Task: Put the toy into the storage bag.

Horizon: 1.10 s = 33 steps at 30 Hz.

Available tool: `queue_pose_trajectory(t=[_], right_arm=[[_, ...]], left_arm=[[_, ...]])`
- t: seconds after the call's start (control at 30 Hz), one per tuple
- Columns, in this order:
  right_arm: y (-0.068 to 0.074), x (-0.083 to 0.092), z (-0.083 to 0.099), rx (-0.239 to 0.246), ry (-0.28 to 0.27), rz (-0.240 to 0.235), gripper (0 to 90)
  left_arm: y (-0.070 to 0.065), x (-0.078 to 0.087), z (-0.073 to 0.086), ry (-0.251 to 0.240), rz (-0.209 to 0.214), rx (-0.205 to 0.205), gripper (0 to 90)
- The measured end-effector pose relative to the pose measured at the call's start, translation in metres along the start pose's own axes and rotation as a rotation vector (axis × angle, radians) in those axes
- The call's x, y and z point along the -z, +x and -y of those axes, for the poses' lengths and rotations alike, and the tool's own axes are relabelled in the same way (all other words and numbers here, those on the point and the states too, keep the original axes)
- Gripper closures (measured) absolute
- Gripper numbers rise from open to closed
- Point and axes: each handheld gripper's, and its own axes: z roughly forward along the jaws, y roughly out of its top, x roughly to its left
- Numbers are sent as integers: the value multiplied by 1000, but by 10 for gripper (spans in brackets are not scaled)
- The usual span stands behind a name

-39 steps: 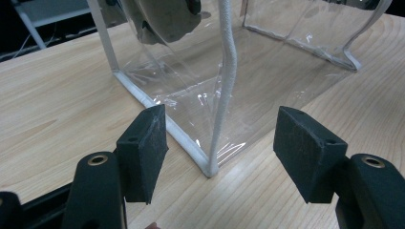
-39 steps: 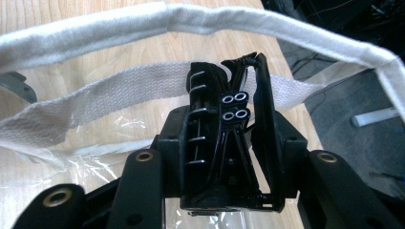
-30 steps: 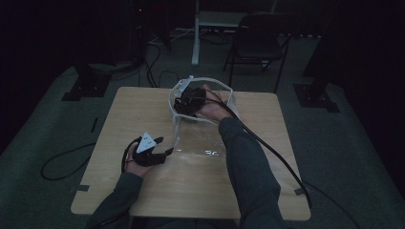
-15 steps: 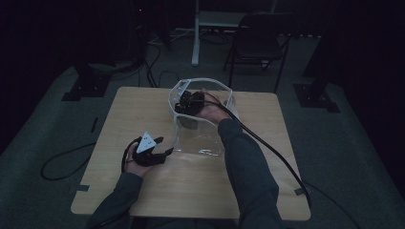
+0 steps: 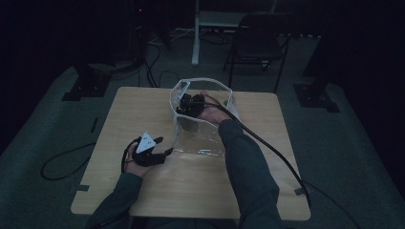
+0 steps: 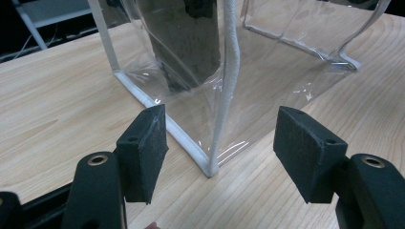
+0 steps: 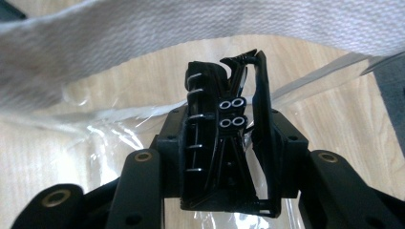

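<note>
Change: almost none since the earlier high views; both hands and the bag sit in the same places, the right hand barely shifted inside the bag.
Bag: a clear plastic bag [image 5: 203,121] with white piping stands open-mouthed a little behind the counter's middle; its near bottom corner [image 6: 210,168] rests on the wood.
Left tool: the left tool [image 5: 160,151] rests near the front-left part of the counter, just beside the bag's near-left corner; in its own view the jaws stand released, wide apart, with the bag's corner seam between them and touching neither pad [image 6: 145,148].
Right tool: the right tool [image 5: 185,104] reaches into the bag's mouth; in its own view it is clenched on a black clip-like item [image 7: 229,138] with metal springs and small round rings, the jaws pressing its sides.
Writing: no brand or label can be read.
Surface: a light wood-grain counter [image 5: 143,109].
Room: dark, with grey floor, a black chair [image 5: 260,40] behind the counter, stand bases and cables [image 5: 62,160] on the floor.
</note>
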Motion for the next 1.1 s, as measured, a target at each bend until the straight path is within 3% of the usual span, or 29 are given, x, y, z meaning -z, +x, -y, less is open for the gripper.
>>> queue_pose_trajectory(t=[0.53,1.1], right_arm=[[8,21,11,28,-10,-104,525],[13,30,24,27,-41,-159,585]], left_arm=[[-1,-1,0,4,0,-3,361],[-2,-5,0,10,1,1,361]])
